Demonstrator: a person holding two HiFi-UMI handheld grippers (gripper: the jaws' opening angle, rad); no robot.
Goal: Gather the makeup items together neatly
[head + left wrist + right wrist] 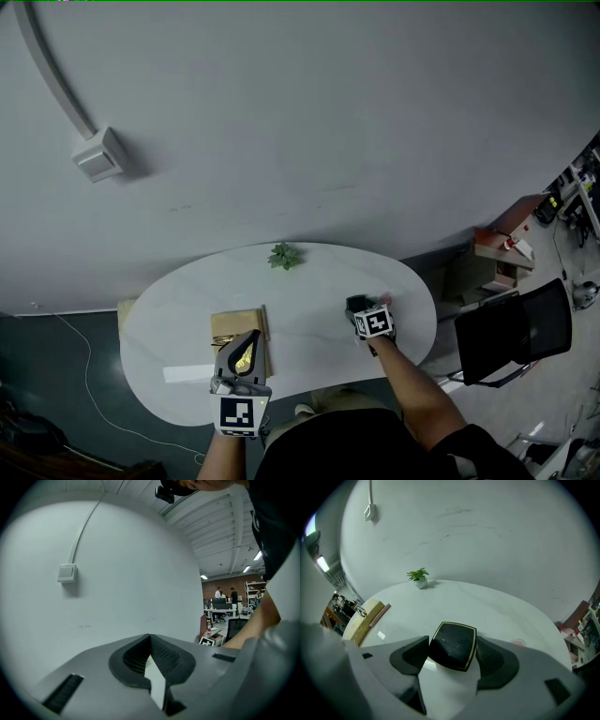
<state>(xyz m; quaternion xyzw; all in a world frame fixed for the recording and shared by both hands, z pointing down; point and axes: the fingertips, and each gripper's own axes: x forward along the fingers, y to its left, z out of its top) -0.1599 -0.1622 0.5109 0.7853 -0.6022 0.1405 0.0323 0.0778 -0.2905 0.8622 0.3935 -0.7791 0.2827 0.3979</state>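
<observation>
White oval table under squarish black compact, face-up, slightly skewed, pinched by right gripper; left gripper pressed together.

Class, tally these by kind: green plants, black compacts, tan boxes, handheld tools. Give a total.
Small green potted plant: 1
Black square gold-edged compact: 1
Flat tan box: 1
Handheld tools: 2 (left tool, right tool)
Total: 5

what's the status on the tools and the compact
Left tool shut, empty, aimed at the wall. Right tool shut on black compact, right side of table. Small plant at far edge, out of the way.
</observation>
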